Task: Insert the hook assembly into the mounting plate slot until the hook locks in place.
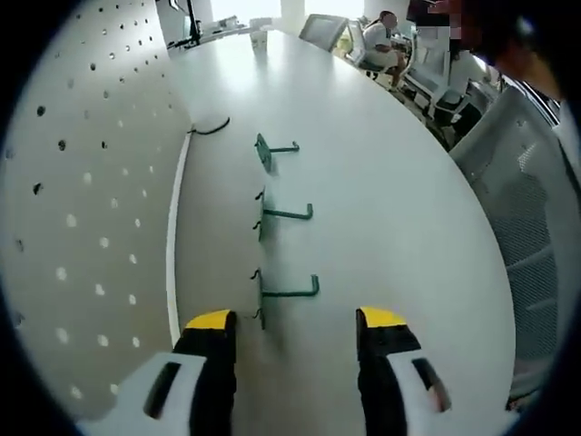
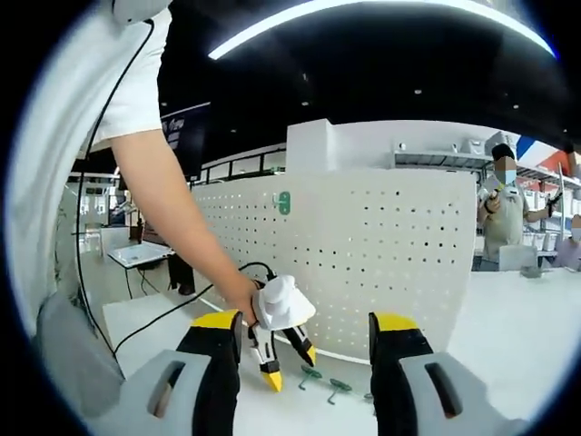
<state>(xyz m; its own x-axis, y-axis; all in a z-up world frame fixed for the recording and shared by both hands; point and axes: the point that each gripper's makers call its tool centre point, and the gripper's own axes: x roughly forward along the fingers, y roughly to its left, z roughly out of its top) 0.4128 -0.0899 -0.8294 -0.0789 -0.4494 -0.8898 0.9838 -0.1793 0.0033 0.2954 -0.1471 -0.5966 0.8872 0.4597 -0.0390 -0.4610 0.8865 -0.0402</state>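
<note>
Both my tools hang released: three green hooks (image 1: pixel 289 214) lie on the table (image 1: pixel 390 227) just ahead of the left tool (image 1: pixel 297 320), pegboard (image 1: pixel 86 209) alongside; no legible writing.

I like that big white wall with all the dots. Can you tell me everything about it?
The pegboard is a flat white panel, probably painted metal or plastic, dotted with even rows of small round holes. It stands upright on the white table, its bottom edge resting on the tabletop. One small green piece sits near its top. Three green hooks lie on the table in front of it, apart from it.
</note>
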